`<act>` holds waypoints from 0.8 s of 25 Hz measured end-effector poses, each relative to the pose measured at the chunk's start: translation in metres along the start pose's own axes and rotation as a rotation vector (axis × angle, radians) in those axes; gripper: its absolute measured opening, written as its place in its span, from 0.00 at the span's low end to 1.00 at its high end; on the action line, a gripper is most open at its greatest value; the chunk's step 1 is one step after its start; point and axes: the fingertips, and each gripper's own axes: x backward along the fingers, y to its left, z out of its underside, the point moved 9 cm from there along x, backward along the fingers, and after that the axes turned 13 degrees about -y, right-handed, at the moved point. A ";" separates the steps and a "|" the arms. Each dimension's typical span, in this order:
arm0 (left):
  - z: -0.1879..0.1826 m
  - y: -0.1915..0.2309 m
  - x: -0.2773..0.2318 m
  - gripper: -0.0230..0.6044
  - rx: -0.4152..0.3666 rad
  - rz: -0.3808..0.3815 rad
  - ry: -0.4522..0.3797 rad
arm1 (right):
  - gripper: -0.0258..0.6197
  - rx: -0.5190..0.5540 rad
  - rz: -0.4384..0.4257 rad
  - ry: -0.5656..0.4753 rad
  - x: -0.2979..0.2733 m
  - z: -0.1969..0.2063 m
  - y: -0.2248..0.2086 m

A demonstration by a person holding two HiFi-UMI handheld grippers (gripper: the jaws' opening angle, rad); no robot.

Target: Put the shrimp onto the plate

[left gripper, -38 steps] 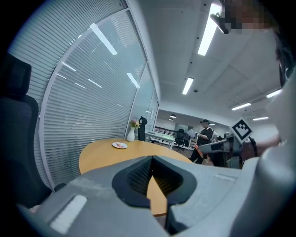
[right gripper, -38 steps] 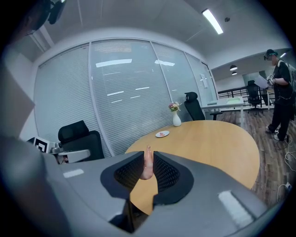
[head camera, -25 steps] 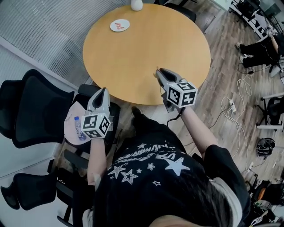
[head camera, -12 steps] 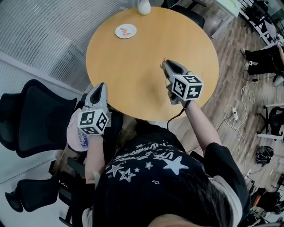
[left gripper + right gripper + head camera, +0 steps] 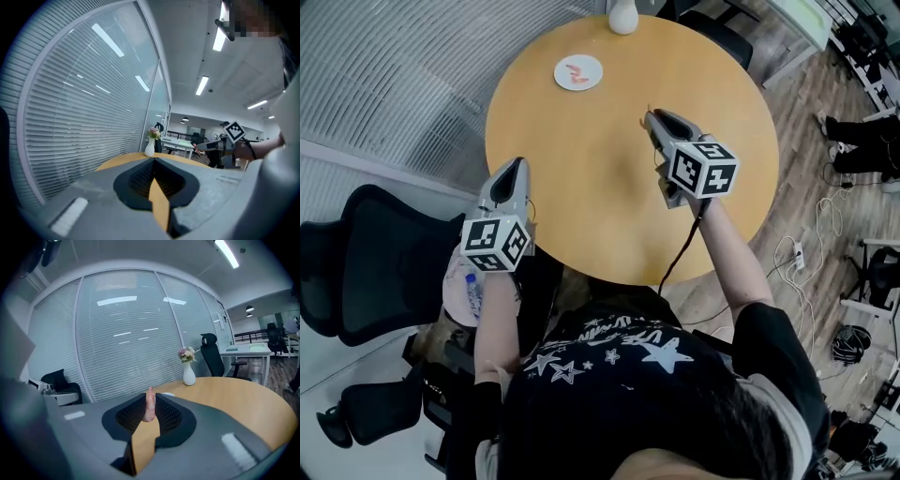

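A small pale pink shrimp (image 5: 149,405) stands upright between the two black ribbed pads of the right claw (image 5: 149,401), pinched from both sides with its tip poking above them. In the head view the right claw (image 5: 652,114) hangs over the round tan wooden surface (image 5: 609,187), right of its middle and pointing toward the far side.

The small round white plate (image 5: 578,72) lies on the far left part of the surface, well apart from the shrimp. A small orange-red piece rests on the plate, too small to identify. A white vase (image 5: 623,16) holding pale flowers stands at the far edge, just right of the plate. From the right claw's own view the vase (image 5: 189,373) stands beyond the jaws and to their right.

The left claw (image 5: 514,165) sits at the surface's near left edge, also pointing toward the far side. In its own view the left claw (image 5: 153,161) has its pads together at the tips with nothing between them.

Black office chairs (image 5: 375,244) stand left of the surface, and a clear water bottle (image 5: 473,292) lies on a seat below the left claw. White cables (image 5: 802,248) trail over the grey wooden floor (image 5: 806,112) on the right.
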 end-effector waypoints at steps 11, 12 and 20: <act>0.015 0.046 -0.075 0.04 0.014 -0.028 0.018 | 0.14 -0.062 -0.007 0.050 -0.114 0.002 -0.037; 0.017 0.050 -0.081 0.04 0.013 -0.028 0.018 | 0.14 -0.062 -0.009 0.050 -0.125 0.003 -0.038; 0.032 0.080 -0.141 0.04 0.016 -0.038 0.031 | 0.14 -0.063 -0.015 0.081 -0.207 0.016 -0.069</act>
